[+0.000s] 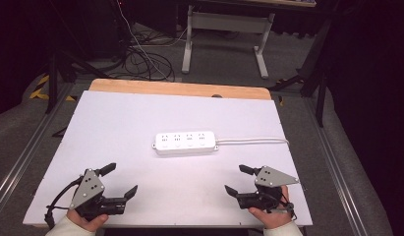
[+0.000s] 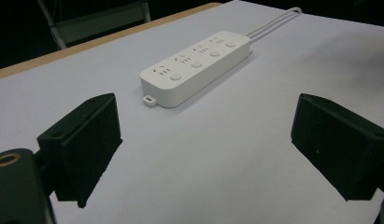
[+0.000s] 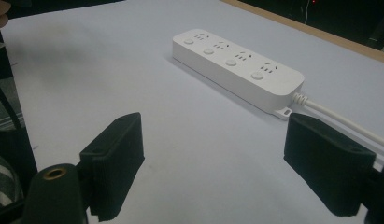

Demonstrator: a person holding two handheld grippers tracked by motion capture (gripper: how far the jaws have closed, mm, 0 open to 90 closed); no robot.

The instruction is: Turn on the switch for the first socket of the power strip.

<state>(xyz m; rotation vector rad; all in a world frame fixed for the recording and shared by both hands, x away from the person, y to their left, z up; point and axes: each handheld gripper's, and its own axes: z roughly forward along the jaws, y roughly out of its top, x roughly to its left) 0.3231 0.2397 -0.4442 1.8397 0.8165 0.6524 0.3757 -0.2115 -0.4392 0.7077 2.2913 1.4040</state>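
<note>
Two tools (image 1: 120, 181) (image 1: 239, 180) agape, pwr strip (image 1: 185, 143) between.

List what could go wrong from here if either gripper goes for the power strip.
1. The power strip lies flat on the white table, so open fingers closing across it could slip off and push it instead.
2. Its cord runs off the table's right edge; lifting the strip could drag or snag it.
3. The left gripper and right gripper face inward from both sides and might collide at the strip.
</note>
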